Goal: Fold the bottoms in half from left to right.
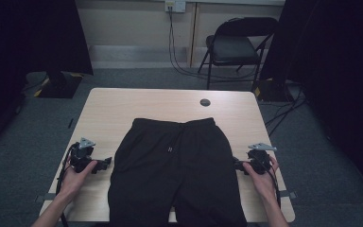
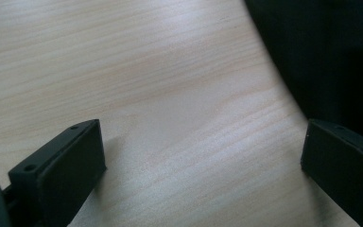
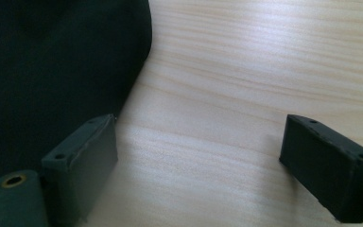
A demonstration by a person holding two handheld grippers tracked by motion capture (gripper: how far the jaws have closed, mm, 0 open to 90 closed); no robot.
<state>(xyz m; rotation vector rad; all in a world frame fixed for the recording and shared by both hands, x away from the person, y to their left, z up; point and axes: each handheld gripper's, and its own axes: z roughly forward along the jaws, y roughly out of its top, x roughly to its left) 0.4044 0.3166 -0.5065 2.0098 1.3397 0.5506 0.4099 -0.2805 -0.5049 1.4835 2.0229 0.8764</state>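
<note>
Lying flat mid-table (image 1: 123, 101), the black shorts (image 1: 177, 165) are flanked by the left tongs (image 1: 108, 162) and right tongs (image 1: 237, 165), both spread apart and empty. An approach is judged underway; next, each side hem must be pinched.

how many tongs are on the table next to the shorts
2. The left tongs sit at the left edge of the black shorts, the right tongs at their right edge. Both are open, each held in a hand, with nothing between them.

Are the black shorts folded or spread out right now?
Spread flat: the shorts lie open on the table, waistband far, both legs side by side toward the person.
</note>
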